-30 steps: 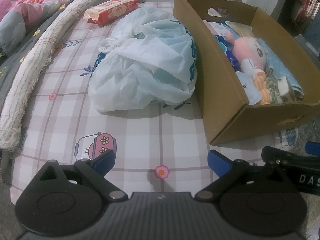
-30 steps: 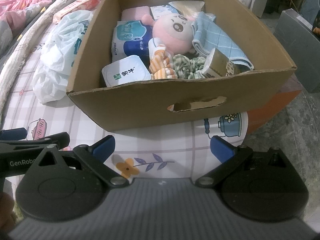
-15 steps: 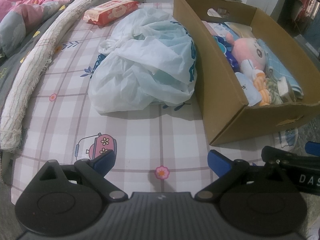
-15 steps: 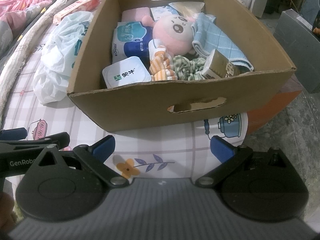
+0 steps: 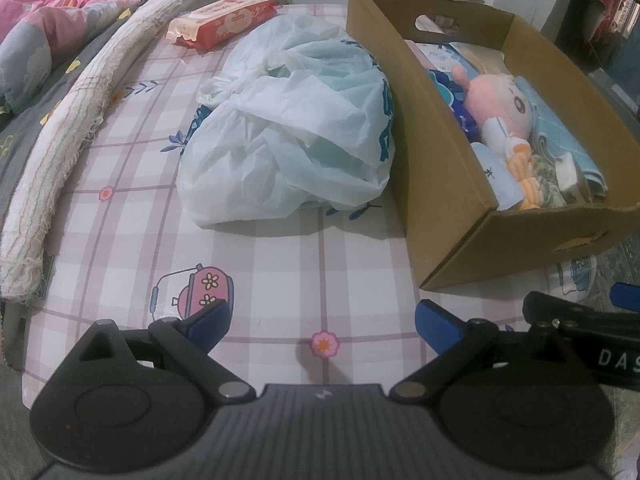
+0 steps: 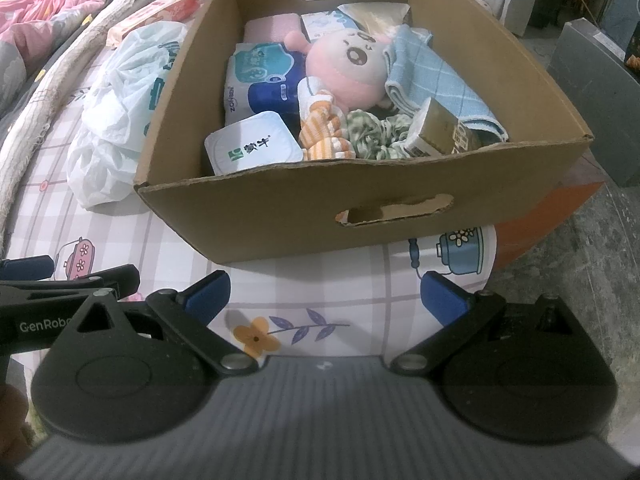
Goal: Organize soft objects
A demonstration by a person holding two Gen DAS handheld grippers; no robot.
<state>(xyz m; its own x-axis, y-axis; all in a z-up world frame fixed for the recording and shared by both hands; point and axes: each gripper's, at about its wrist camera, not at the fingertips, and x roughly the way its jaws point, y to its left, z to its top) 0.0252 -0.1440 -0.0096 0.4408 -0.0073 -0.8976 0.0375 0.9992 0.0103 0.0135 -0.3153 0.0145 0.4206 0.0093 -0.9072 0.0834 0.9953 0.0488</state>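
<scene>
Where the checked bedsheet (image 5: pixel 132 240) meets its near edge, one cardboard box (image 6: pixel 280 216) stands on the bed, open-topped, with a handle slot in each end wall. Inside it lie one pink plush doll (image 6: pixel 346 68), one blue checked towel (image 6: pixel 436 88), one green-and-white scrunchie (image 6: pixel 370 132), one white tissue pack with green print (image 6: pixel 254 148), one blue-and-white pack (image 6: pixel 264 76), one pink pad (image 6: pixel 272 28) and one small gold-topped carton (image 6: pixel 438 128) — further flat packets at the far end are too hidden to identify. One white plastic bag (image 5: pixel 292 128), knotted and bulging, lies touching the box's left wall; its contents cannot be seen. The left gripper (image 5: pixel 322 320) and the right gripper (image 6: pixel 324 296) both hover over the sheet in front of the box, jaws spread wide and holding nothing. Only the left wrist view shows clearly the single red wet-wipe pack (image 5: pixel 224 20) beyond the bag, the long white rolled cloth (image 5: pixel 76 112) along the bed's side and the pink quilt (image 5: pixel 76 0). Only the right wrist view shows the box's full contents and an orange block (image 6: pixel 548 220) under the bed's corner.
</scene>
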